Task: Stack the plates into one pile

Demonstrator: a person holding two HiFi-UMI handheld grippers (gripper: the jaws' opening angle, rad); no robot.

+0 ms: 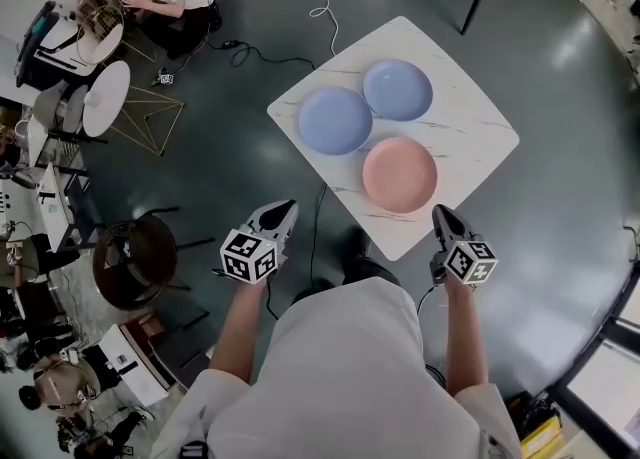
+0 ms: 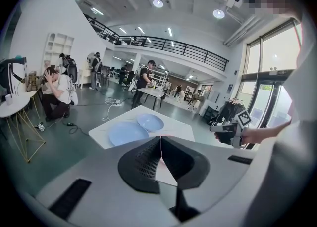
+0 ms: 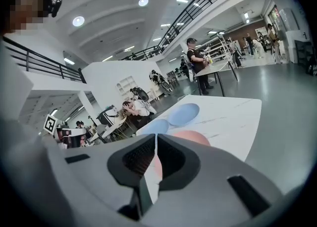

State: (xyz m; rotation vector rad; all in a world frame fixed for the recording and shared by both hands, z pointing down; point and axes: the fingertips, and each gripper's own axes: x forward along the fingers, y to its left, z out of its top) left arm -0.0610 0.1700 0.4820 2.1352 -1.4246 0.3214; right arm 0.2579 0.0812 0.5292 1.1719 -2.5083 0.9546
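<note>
Hovering near counter (image 1: pixel 470 132): L tool (image 1: pixel 284 211), R tool (image 1: pixel 441 213), both pressed together, empty; blue plates (image 1: pixel 335 119), pink plate (image 1: pixel 399 174) are lying unstacked.

Two blue plates (image 1: pixel 335 119) (image 1: pixel 397 89), pink plate (image 1: pixel 399 174), unstacked

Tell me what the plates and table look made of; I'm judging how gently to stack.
Pink plate, left blue plate, far blue plate: evenly coloured, soft sheen; plastic or glazed ceramic, unclear which. Table: white with grey veins, marble-look, possibly laminate.
</note>
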